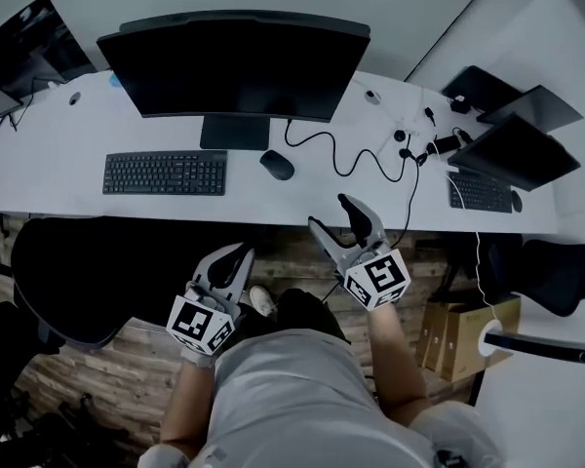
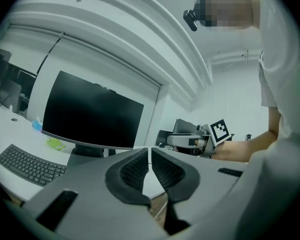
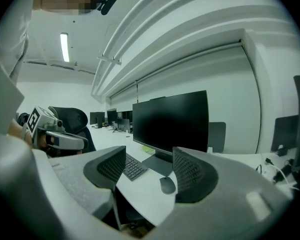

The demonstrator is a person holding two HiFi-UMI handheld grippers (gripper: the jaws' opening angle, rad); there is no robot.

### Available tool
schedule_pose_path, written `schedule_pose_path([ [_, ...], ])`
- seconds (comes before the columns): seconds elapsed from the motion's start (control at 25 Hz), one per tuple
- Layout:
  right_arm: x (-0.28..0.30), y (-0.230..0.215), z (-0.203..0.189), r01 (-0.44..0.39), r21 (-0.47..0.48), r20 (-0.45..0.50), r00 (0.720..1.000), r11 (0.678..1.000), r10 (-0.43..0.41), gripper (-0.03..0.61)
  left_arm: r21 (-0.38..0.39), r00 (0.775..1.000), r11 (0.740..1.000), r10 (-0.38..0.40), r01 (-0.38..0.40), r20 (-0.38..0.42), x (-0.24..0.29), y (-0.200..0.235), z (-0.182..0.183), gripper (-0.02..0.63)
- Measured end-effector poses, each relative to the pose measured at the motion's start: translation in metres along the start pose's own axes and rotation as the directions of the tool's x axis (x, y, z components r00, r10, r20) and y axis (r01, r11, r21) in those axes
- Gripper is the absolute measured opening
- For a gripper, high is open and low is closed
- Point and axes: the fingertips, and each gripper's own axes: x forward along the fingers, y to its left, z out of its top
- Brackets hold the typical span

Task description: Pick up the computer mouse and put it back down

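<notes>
Looking down from the head camera, a long white desk (image 1: 49, 178) runs across the picture, with a person's lap and a wooden floor (image 1: 136, 359) below it. At far left a black chair (image 1: 68, 271) sits tucked at the desk's near edge. On the desk above it lies a black keyboard (image 1: 165, 174). Below the keyboard, off the desk and in front of the person, the left hand-held gripper (image 1: 242, 252) is closed: its two ribbed pads almost meet and nothing is between them. At centre a wide dark monitor (image 1: 236, 64) stands on its stand. The mouse (image 1: 277, 165) lies flat on the desk just right of that stand, between the keyboard and a looping black cable (image 1: 341, 159). Nothing touches the mouse. Below and slightly right of it, the right hand-held gripper (image 1: 329, 211) is open, its jaws spread wide and empty, with the tips at the desk's near edge. In the right gripper view the mouse shows in the gap between the jaws, further off on the desk. At far right, dark laptops (image 1: 512, 149) stand on the desk.
</notes>
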Motion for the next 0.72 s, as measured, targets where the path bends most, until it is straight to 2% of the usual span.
schedule_pose_path([
  [0.16, 0.022, 0.000, -0.007, -0.008, 0.009, -0.034, 0.999, 1.000, 0.008, 0.275, -0.001, 0.999, 1.000, 0.030, -0.030, -0.011, -0.001, 0.015, 0.000, 0.003],
  [0.4, 0.054, -0.009, -0.026, -0.030, 0.020, -0.092, 0.995, 0.999, 0.032, 0.275, -0.028, 0.992, 0.992, 0.126, -0.127, -0.030, -0.002, 0.043, -0.007, 0.003],
  [0.72, 0.112, -0.042, -0.066, -0.066, 0.046, -0.178, 0.981, 0.997, 0.073, 0.275, -0.074, 0.961, 0.960, 0.266, -0.272, -0.074, 0.000, 0.080, -0.022, 0.003],
])
